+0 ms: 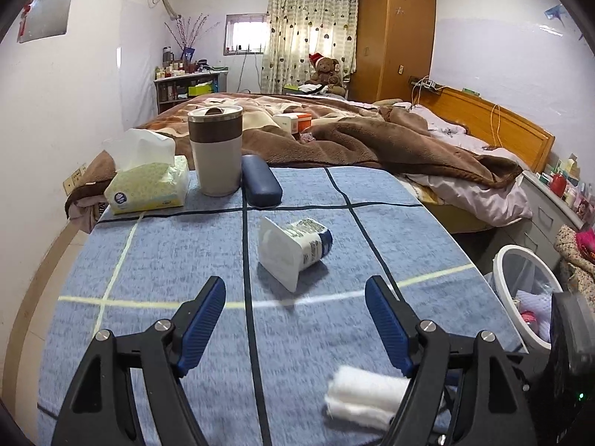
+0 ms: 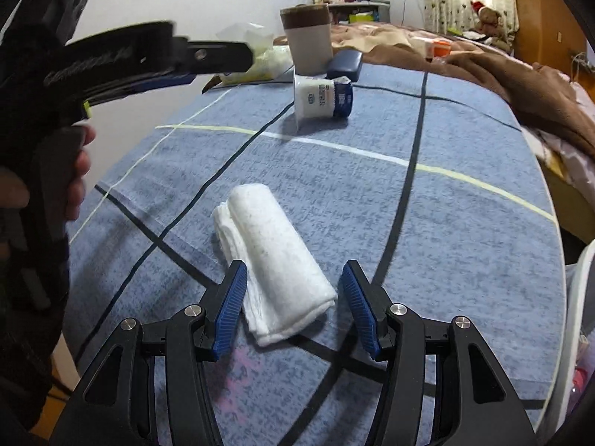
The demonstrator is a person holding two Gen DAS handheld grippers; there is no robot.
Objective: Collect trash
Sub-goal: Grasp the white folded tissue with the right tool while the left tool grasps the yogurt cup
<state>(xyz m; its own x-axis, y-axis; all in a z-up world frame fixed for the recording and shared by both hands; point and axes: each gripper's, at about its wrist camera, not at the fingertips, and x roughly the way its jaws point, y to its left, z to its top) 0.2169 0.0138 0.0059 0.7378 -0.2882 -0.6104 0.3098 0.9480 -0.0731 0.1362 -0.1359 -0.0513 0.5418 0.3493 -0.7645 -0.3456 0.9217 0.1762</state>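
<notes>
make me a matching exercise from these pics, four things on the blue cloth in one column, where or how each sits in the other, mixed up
Things
1. yogurt cup
2. rolled white tissue
3. tumbler
4. glasses case

Places or states
A. stands upright beside the tissue pack
B. dark blue, lying flat just right of the tumbler
C. tipped on its side mid-table
D. lies between the open fingers of the right hand-held gripper

Pairs: 1-C, 2-D, 3-A, 4-B
</notes>
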